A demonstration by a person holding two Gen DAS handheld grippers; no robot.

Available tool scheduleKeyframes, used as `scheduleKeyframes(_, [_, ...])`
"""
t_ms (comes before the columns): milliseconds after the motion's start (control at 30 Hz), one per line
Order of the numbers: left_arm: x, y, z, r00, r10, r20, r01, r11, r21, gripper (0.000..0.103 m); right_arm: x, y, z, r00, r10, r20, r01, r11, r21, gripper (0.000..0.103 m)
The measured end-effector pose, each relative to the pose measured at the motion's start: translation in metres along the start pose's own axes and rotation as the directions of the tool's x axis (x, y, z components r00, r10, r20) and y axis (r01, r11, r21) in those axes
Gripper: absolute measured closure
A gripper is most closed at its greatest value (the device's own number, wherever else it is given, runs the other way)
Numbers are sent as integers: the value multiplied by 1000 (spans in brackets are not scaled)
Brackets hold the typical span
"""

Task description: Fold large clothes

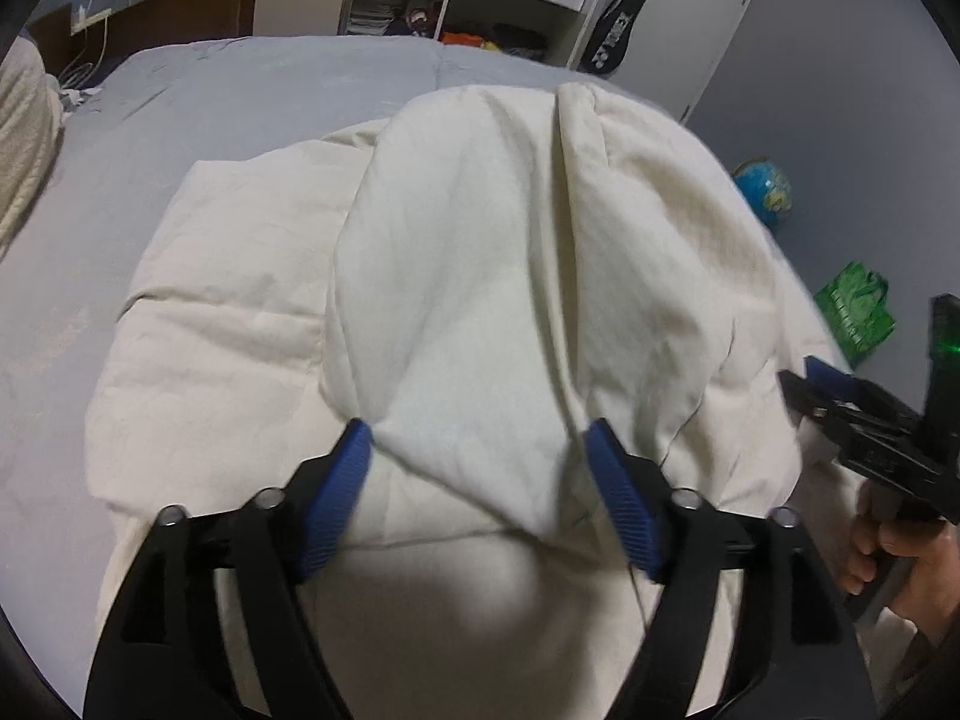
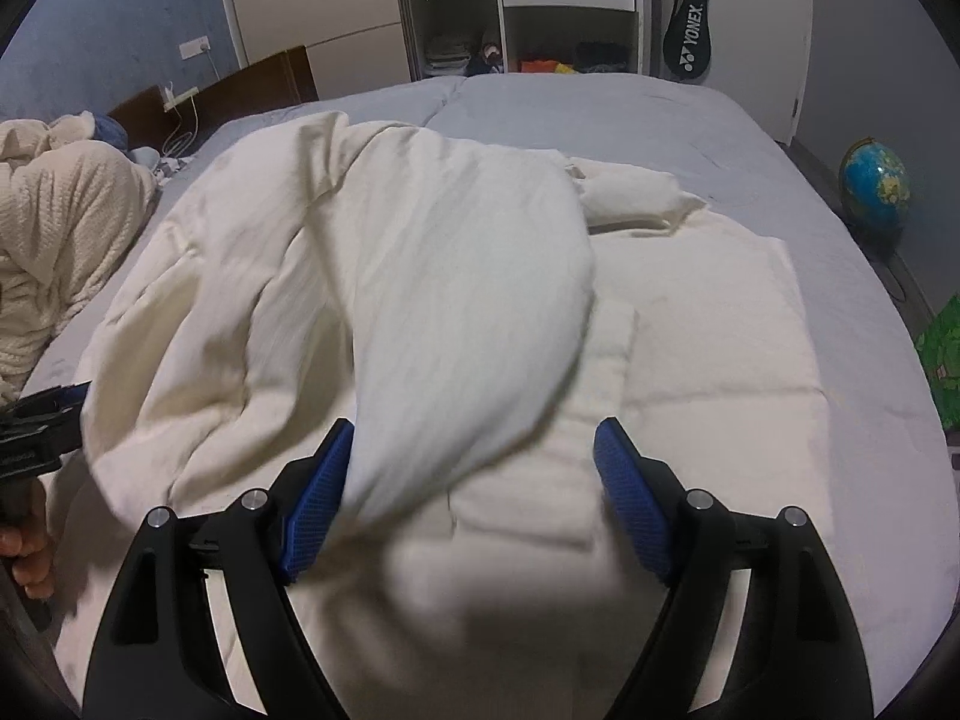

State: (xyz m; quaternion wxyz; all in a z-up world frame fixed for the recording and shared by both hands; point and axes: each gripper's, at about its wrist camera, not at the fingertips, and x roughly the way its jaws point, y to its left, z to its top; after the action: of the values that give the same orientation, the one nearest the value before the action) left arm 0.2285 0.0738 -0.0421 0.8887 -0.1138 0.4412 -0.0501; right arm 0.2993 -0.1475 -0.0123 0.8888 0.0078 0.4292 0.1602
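Spread over a wide bed (image 2: 690, 120) in grey sheeting, with a wardrobe (image 2: 540, 12) beyond and a globe (image 2: 875, 186) on the floor at the side. Lying across the near half of that bed: one large cream garment (image 1: 240, 312), thick and soft, seemingly quilted or padded, creased all over. Judged partly folded. A broad layer flat on the sheet, squared at the edges, and on top a bulky flap (image 2: 468, 300) doubled over, rising in a rounded hump with deep folds. Top layer blurred in the right wrist view, so probably just let go and settling. Still to do, by the look of it: flattening the hump, squaring the edges, at least one more fold to make a compact bundle.

Left tool (image 1: 477, 450) standing wide apart, blue pads either side of a pointed corner of cloth, not pinching it. Right tool (image 2: 474, 450) likewise apart, cloth hanging against its left pad only, nothing clamped. A second cream knitted item (image 2: 66, 228) heaped at the far left of the bed, untouched.
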Motion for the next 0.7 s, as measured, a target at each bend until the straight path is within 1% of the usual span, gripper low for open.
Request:
scheduleKeyframes(100, [-7, 3, -7, 1000, 7, -17, -7, 1000, -4, 23, -18, -6, -12, 999, 35, -9, -35, 999, 30, 24])
scheduleKeyframes(167, [-12, 5, -13, 999, 9, -45, -9, 1000, -6, 23, -28, -10, -19, 999, 28, -25, -27, 999, 27, 24])
scheduleKeyframes(267, [-26, 7, -21, 998, 11, -63, -12, 1000, -9, 22, -42, -22, -31, 999, 24, -35, -23, 999, 39, 24])
scheduleKeyframes(367, [-36, 12, -26, 996, 24, -83, -25, 1000, -9, 21, -52, -36, -47, 997, 31, -77, -25, 997, 78, 23])
scheduleKeyframes(467, [-50, 16, -28, 994, 21, -104, -21, 1000, 4, 21, -55, -47, -63, 991, 41, -128, -27, 994, 105, 23])
scheduleKeyframes(567, [-71, 19, -34, 993, 29, -115, -27, 999, 21, 20, -63, -57, -76, 985, 78, -155, -53, 986, 157, 23])
scheduleKeyframes(700, [-106, 32, -50, 992, 17, -122, -17, 1000, 1, 21, -84, -64, -83, 980, 121, -158, -88, 976, 201, 23])
